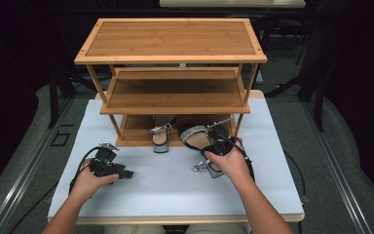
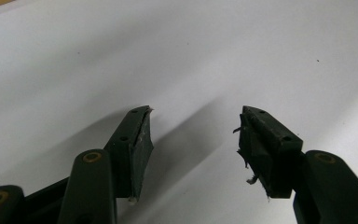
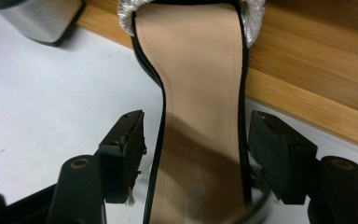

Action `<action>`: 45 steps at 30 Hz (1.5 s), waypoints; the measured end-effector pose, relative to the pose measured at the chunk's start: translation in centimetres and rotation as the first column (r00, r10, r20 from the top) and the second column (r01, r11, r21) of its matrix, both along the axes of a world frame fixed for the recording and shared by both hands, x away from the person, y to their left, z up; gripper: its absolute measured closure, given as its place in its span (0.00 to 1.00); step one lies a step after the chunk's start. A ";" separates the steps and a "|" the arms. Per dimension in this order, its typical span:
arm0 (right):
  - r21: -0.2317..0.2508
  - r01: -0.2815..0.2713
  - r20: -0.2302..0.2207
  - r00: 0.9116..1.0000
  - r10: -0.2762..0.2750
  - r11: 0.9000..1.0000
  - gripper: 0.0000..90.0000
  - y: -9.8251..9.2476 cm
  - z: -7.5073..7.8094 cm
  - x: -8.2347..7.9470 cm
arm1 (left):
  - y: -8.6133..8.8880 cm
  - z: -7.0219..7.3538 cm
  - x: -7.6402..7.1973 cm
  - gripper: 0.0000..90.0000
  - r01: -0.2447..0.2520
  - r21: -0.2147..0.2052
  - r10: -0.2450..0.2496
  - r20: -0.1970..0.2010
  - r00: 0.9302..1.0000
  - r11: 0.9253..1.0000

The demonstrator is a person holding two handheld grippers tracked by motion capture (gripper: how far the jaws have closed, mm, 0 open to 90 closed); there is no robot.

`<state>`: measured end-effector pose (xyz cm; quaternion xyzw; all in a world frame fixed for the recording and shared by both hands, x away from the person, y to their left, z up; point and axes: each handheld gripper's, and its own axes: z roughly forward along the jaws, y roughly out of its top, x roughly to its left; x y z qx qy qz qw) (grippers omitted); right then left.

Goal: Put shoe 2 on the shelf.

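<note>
A black sandal (image 1: 195, 134) with a tan insole (image 3: 191, 70) and a silver strap lies with its toe on the bottom shelf of a bamboo rack (image 1: 126, 139) and its heel out over the white table. My right gripper (image 1: 214, 149) is at the heel end; its jaws stand open on either side of the sole (image 3: 196, 149), and the left pad is clear of it. A second matching sandal (image 1: 160, 139) lies to the left, its silver block heel (image 3: 42, 18) on the table. My left gripper (image 1: 128, 173) rests low over the bare table, open and empty (image 2: 193, 140).
The three-tier bamboo rack (image 1: 170, 39) stands at the back of the white table (image 1: 175, 192); its top and middle shelves hold nothing. The rack's front rail (image 3: 307, 88) runs just beyond the right gripper. Cables trail from both grippers.
</note>
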<state>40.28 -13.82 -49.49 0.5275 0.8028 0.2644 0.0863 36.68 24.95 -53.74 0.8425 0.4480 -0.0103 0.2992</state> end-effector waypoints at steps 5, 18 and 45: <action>0.011 -0.016 0.078 0.997 0.015 1.000 0.43 -1.5 1.6 -1.8 | 0.1 0.0 0.0 0.49 -0.007 -0.004 0.007 0.001 1.000 1.000; -0.031 -0.058 0.113 0.992 0.061 0.998 0.84 -5.2 1.3 -7.4 | 0.0 0.0 0.0 0.49 -0.011 -0.002 0.011 0.001 1.000 1.000; 0.016 -0.115 0.062 0.992 0.114 0.993 1.00 -5.3 -1.6 -8.6 | 0.0 0.0 -0.1 0.49 -0.013 -0.002 0.013 0.002 1.000 1.000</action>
